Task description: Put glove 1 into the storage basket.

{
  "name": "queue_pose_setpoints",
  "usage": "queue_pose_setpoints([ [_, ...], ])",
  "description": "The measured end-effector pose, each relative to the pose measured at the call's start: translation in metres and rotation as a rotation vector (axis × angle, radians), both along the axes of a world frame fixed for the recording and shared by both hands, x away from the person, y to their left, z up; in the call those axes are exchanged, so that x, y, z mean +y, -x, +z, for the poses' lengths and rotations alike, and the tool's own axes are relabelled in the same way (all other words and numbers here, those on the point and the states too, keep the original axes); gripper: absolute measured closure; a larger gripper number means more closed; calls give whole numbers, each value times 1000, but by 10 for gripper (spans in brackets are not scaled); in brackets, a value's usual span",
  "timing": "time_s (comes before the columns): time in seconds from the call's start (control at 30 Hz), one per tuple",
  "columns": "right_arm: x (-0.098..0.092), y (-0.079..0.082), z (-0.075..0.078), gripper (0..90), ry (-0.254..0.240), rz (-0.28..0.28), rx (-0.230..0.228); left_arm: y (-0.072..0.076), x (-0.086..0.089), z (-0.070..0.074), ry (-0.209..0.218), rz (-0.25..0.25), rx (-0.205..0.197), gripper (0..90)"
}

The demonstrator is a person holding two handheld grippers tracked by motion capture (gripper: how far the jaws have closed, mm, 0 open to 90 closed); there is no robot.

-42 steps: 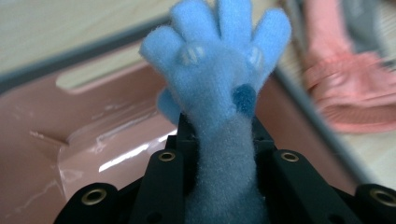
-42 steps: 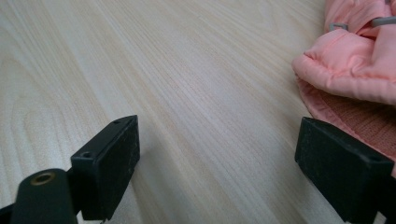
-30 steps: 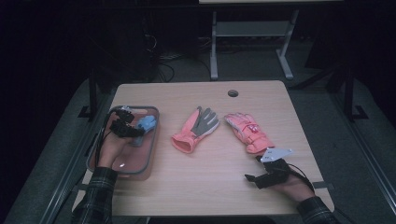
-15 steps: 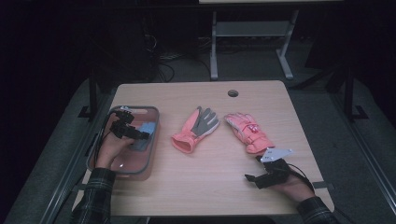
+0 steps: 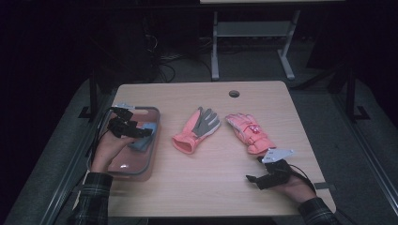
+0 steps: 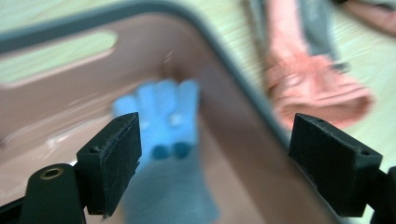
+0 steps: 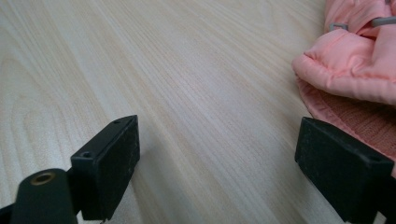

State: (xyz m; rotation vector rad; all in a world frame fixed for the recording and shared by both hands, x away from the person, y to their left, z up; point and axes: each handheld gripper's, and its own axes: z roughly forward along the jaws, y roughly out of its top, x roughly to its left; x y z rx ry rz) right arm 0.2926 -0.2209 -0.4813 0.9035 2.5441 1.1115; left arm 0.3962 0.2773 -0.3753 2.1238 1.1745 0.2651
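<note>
At left, one blue glove is lodged in the pink tray, released by the just-opened, empty left gripper; two pink gloves are left mid-table, beside the wide-open, empty right gripper.
</note>
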Motion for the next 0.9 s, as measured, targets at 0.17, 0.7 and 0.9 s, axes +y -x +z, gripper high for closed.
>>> queue_pose_setpoints([
  [0.17,0,0,0,135,0,1,-1,11,-15,14,26,-41,-40,163],
  [0.7,1,1,0,134,1,-1,-1,30,-72,20,41,-186,-81,598],
  [0.9,1,2,0,135,1,0,0,25,-94,15,36,-224,-70,892],
])
